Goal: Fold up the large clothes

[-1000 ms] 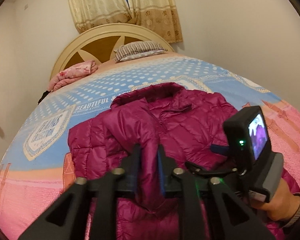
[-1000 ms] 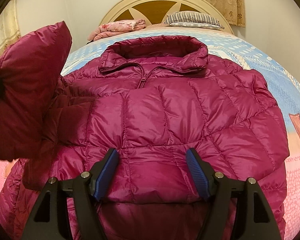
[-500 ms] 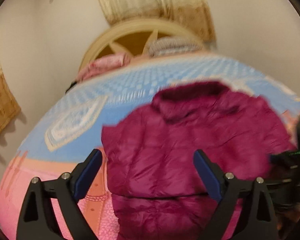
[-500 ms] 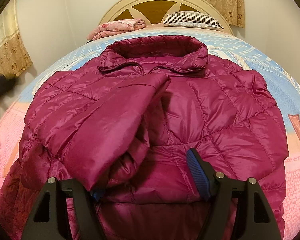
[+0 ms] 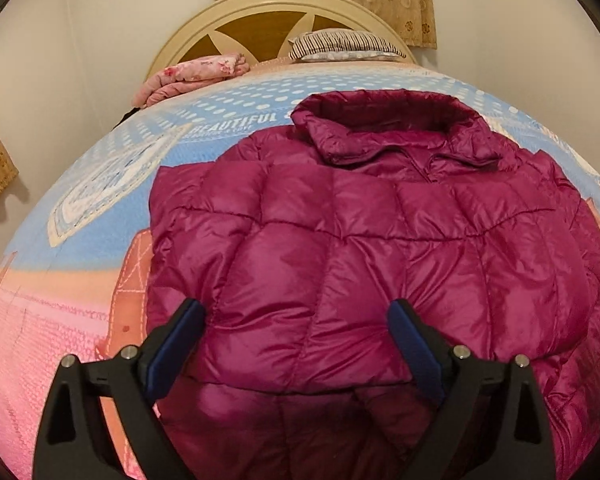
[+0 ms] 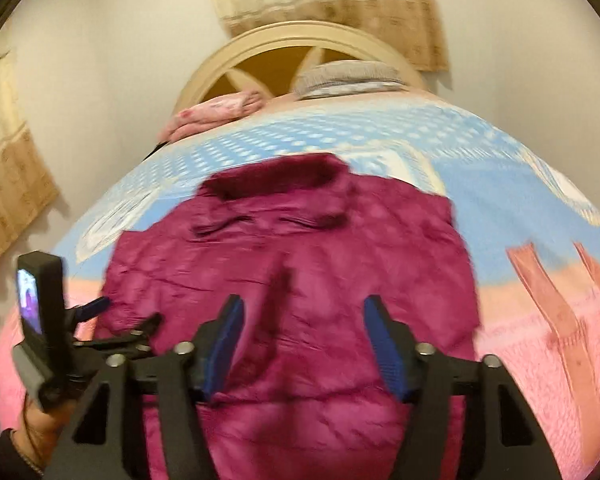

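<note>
Lying below spread jaws: magenta jacket (image 5: 360, 240), unheld.

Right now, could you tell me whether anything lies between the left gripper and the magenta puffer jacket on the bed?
Nothing visible does. The left gripper hangs directly over the jacket with jaws wide apart, only air between. The bed beside it shows no obstacle.

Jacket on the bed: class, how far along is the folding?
Done: one sleeve lies folded across the jacket front. In hand: nothing; the left gripper and right gripper are open above it, the right's fingers just narrowing. Left: folding the body up.
</note>
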`<action>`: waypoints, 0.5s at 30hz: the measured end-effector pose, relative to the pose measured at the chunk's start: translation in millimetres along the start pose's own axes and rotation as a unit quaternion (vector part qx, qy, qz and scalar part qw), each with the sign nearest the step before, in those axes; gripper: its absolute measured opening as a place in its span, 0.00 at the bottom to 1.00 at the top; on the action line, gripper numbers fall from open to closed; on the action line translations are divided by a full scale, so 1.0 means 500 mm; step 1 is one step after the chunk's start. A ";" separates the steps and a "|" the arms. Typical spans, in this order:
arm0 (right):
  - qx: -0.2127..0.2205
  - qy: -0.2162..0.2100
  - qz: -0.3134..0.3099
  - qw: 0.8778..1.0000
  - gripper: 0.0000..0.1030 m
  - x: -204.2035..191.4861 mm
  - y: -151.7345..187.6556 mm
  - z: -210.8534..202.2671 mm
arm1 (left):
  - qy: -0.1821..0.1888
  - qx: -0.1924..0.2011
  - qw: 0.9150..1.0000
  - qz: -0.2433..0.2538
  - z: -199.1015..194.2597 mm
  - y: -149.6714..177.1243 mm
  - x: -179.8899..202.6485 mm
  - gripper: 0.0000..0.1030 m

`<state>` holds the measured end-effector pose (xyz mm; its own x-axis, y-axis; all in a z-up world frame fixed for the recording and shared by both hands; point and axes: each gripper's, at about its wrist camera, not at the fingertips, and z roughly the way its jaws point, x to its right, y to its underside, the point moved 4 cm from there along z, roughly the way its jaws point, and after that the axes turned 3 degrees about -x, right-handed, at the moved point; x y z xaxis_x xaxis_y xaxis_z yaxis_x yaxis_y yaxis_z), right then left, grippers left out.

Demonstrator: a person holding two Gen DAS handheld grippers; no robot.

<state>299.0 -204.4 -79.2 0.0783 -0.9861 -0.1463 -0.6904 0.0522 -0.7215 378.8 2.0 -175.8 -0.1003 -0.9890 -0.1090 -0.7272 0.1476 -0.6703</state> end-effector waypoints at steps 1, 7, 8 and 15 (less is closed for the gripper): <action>-0.002 -0.009 -0.020 1.000 0.48 -0.027 -0.008 0.010 | 0.001 0.000 1.000 -0.001 -0.001 0.001 0.001 0.95; -0.059 -0.027 -0.046 0.997 0.30 -0.097 0.012 0.132 | 0.008 -0.006 1.000 -0.008 0.012 -0.001 -0.005 0.98; -0.065 -0.024 -0.041 0.997 0.30 -0.091 0.021 0.145 | 0.009 -0.007 1.000 -0.010 0.011 0.000 -0.006 0.99; -0.083 -0.017 -0.048 0.995 0.29 -0.069 0.066 0.183 | 0.010 -0.012 1.000 -0.001 0.017 0.002 0.001 1.00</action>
<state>339.2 -154.0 -159.9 0.1711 -0.9794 -0.1071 -0.7878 -0.0707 -0.6119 384.1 1.7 -182.8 -0.1119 -0.9894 -0.0930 -0.7433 0.1454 -0.6530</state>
